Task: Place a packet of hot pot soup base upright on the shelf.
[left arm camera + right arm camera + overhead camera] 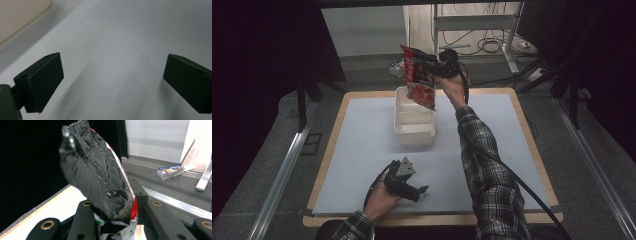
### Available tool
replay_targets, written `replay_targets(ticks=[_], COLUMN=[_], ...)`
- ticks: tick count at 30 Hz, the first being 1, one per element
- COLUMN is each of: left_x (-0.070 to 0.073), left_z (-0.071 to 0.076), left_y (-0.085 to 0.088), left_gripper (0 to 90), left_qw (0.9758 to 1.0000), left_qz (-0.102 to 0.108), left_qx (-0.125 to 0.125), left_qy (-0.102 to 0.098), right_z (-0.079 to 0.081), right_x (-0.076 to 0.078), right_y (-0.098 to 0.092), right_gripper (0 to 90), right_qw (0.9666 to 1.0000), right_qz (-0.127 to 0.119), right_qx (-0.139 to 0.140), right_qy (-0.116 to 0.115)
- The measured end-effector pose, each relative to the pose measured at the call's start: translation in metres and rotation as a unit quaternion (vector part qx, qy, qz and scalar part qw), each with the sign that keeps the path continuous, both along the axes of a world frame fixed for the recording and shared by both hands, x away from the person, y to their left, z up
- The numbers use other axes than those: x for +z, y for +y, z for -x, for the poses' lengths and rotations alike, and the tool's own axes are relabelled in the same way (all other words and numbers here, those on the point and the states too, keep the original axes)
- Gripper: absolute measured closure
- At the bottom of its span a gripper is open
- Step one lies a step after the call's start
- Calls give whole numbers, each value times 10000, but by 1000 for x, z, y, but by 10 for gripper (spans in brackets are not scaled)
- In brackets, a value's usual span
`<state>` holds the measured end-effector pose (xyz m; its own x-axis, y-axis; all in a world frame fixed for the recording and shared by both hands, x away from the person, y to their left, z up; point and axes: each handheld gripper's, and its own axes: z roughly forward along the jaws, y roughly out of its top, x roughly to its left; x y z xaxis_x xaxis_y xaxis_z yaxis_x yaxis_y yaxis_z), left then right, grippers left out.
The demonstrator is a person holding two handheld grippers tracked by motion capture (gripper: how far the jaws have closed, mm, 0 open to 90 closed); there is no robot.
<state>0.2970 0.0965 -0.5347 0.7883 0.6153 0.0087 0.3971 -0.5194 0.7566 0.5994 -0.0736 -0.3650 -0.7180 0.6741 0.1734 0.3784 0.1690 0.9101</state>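
Where a pale sheet (362,150) covered the wood-edged table (532,150), a white tub (414,127) sat mid-far, right gripper (437,67) clamped on a red bag (419,80) above it, left gripper (414,187) wide apart, empty, near the front edge, dark floor around.

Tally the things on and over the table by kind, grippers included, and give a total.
Grippers: 2, left gripper and right gripper
Snack bags: 1, the red snack bag
Containers: 1, the white container
Total: 4
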Motion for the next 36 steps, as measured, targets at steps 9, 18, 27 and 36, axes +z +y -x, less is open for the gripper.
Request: replay_targets(ticks=[9, 18, 27, 36], left_x=[0, 0, 0, -1], left_z=[0, 1, 1, 2], left_y=[0, -1, -1, -3], left_gripper=[29, 30, 31, 33], left_qw=[10000, 10000, 10000, 9999], left_qz=[-3, -38, -35, -98], left_qx=[-11, -19, -4, -11], left_qy=[-9, -19, -24, -37], right_z=[-8, -7, -6, -2], right_x=[-12, -34, -54, -58], right_y=[20, 30, 20, 6], right_gripper=[714, 713, 702, 708], right_qw=[9998, 9993, 9992, 9966], right_qz=[36, 286, 279, 741], right_qx=[144, 221, 173, 21], right_qy=[-101, -34, 244, 360])
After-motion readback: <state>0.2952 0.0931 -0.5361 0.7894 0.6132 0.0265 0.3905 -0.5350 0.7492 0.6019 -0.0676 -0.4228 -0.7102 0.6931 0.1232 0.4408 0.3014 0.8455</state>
